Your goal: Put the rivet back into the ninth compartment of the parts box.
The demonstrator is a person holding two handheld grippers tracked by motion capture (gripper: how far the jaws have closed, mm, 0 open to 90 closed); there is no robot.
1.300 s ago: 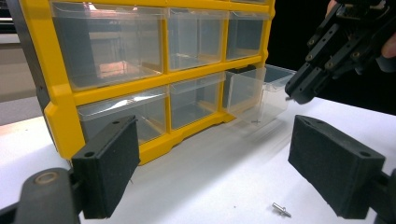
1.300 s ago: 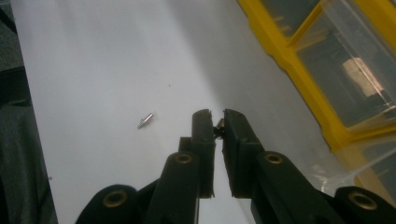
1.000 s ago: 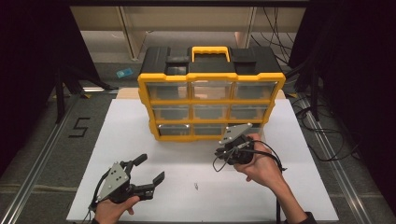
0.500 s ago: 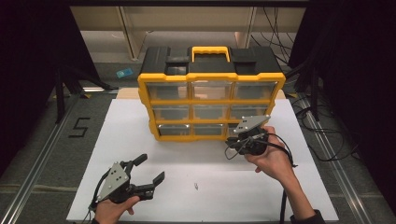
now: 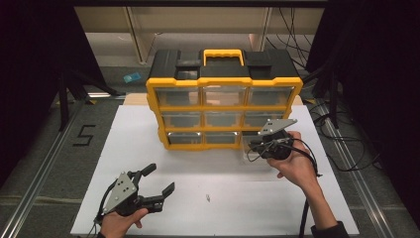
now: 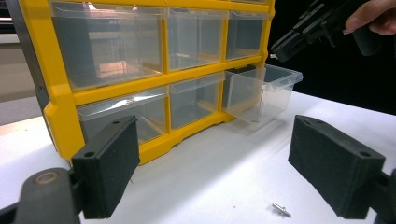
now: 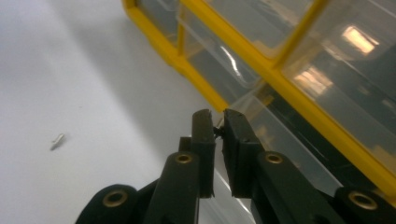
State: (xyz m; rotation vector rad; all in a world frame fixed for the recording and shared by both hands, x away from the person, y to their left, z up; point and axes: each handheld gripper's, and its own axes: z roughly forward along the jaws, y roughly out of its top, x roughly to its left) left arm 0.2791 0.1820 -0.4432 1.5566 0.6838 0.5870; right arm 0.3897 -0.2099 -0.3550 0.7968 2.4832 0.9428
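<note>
A: From above, a white table [image 5: 148, 124] carries a yellow drawer cabinet [image 5: 224, 99]. The right gripper [image 5: 255, 145] hovers at the pulled-out bottom right drawer [image 5: 250, 146]; a small rivet [image 5: 208, 198] lies near the left gripper [image 5: 161, 181].

B: The left gripper view shows its jaws wide apart, empty, with the rivet [image 6: 281, 209] between them on the table and the drawer [image 6: 261, 91] standing open.

A: In the right gripper view the jaws are pressed together over that drawer, holding nothing visible.

B: I'd say lower squarely over the rivet, then close gently.

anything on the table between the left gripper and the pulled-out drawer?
One small metal rivet lies on the white table between the left gripper and the open clear drawer, seen in the left gripper view; otherwise bare.
</note>
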